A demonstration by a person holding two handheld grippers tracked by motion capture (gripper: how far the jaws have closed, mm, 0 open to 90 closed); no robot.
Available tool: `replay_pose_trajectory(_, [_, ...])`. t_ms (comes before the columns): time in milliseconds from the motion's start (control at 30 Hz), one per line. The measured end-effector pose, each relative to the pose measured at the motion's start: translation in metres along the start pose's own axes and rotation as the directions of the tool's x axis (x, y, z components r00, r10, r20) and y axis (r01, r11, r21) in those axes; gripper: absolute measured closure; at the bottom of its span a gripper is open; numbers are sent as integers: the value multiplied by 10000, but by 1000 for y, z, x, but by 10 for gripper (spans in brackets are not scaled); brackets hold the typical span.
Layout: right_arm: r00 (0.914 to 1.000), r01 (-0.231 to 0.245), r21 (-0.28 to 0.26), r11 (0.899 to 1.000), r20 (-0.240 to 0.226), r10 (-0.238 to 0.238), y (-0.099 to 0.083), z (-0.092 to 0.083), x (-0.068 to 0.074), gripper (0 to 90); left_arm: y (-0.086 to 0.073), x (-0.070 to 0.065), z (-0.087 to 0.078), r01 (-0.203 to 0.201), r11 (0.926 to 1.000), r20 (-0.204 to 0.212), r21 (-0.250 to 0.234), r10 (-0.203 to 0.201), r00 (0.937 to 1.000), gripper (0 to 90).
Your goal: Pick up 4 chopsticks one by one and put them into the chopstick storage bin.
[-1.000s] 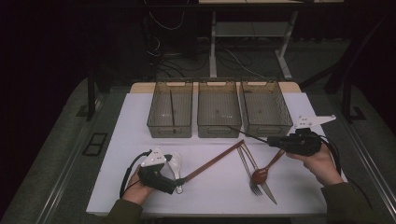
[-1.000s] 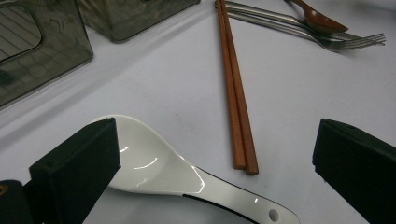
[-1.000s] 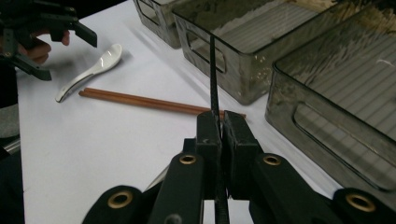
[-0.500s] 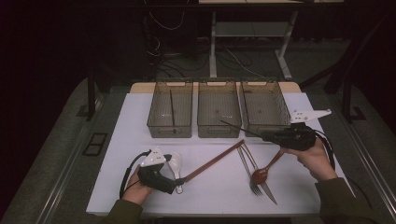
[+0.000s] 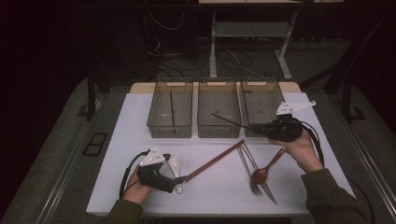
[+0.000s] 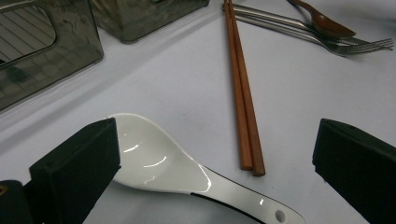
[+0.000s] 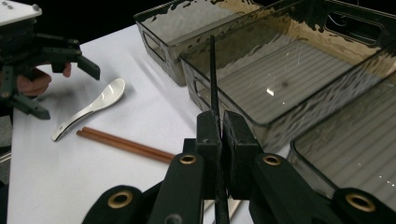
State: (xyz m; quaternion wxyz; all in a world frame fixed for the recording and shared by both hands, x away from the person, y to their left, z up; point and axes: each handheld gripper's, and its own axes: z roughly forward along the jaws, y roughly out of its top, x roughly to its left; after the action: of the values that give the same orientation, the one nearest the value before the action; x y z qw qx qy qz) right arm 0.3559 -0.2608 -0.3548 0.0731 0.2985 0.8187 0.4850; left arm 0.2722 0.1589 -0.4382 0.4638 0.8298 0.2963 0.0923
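High view: white table (image 5: 116, 140), three smoky clear plastic bins (image 5: 218, 109) in a row, right gripper (image 5: 256, 126) clamped on a thin black chopstick (image 5: 226, 120).
Largest first: the bins sit at twelve o'clock on the table; the chopstick, pinched tight between the closed jaws, points toward ten o'clock over the middle bin's front edge. At seven o'clock the left gripper (image 6: 210, 154) stands wide open, holding nothing, around a glossy white ceramic soup spoon (image 6: 177, 165) just beside a pair of reddish-brown wooden chopsticks (image 6: 243, 102).
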Motion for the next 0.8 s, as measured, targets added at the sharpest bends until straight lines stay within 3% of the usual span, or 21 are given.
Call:
replay_pose_trajectory(500, [9999, 116, 205, 9997, 51, -117, 34, 37, 3, 856, 0, 0, 0, -10, 10000, 44, 15, 10, 10000, 0])
replay_pose_trajectory(800, [9997, -111, 316, 9994, 237, 104, 57, 64, 4, 856, 0, -1, 0, -94, 9999, 134, -46, 95, 9999, 0])
